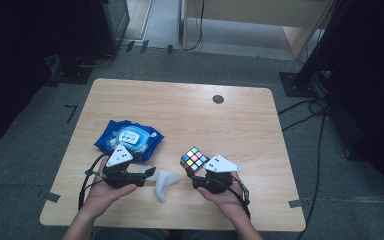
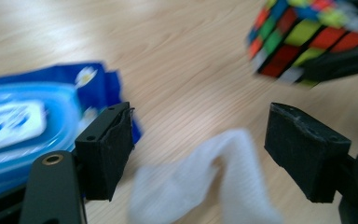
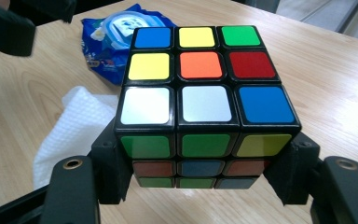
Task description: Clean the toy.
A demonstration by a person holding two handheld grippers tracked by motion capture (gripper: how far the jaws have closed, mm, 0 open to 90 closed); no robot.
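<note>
Cube (image 3: 200,93) with scrambled colours, black-edged, nine-tiled faces.

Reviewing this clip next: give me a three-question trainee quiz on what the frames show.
1. True or false: the right gripper is shut on the puzzle cube.
2. What lies on the table between the left gripper's open fingers? A) white wipe B) pen C) cup
3. Name the blue thing beside the left hand.

Key:
1. True; its fingers press the cube's two sides.
2. A, the white wipe.
3. A blue pack of wet wipes.
</note>
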